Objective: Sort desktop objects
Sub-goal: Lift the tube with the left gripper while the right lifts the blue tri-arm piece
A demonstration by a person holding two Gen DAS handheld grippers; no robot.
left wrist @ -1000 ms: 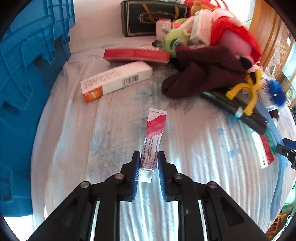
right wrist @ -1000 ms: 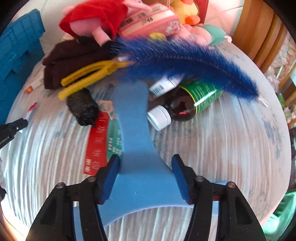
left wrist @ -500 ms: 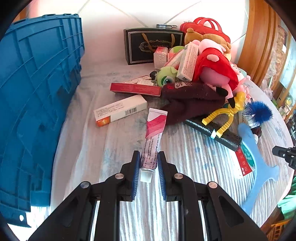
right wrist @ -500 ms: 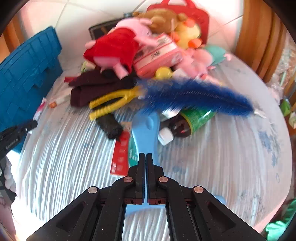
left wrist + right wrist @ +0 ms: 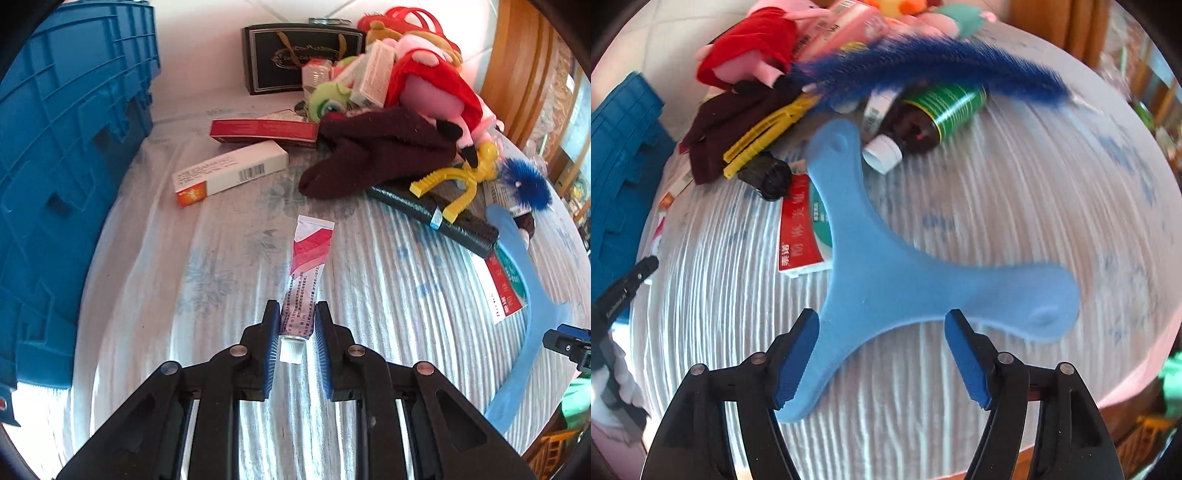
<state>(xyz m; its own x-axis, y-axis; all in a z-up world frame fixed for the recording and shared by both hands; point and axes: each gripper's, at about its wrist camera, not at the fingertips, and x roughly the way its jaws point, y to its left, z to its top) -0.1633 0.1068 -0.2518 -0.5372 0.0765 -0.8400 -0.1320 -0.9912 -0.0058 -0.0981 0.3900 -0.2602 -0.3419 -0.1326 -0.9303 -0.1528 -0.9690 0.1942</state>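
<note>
Red-and-white ointment tube point(image 5: 308, 264) flat on cloth-covered bench point(image 5: 388, 280), cap end between left gripper point(image 5: 295, 330) pads. Blue plastic crate point(image 5: 62, 155) at left edge. White carton with barcode point(image 5: 231, 173) behind tube; long red carton point(image 5: 264, 130) behind that. Light-blue three-armed foam boomerang point(image 5: 882, 266) before right gripper point(image 5: 882, 360), overlapping red-and-green flat box point(image 5: 799, 232). Brown bottle with green label point(image 5: 931, 118) behind boomerang.

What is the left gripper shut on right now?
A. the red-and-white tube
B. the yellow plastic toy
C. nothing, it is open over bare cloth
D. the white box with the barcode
A: the left gripper has both blue pads pressed against the cap end of the tube, whose far end points toward the pile.
</note>
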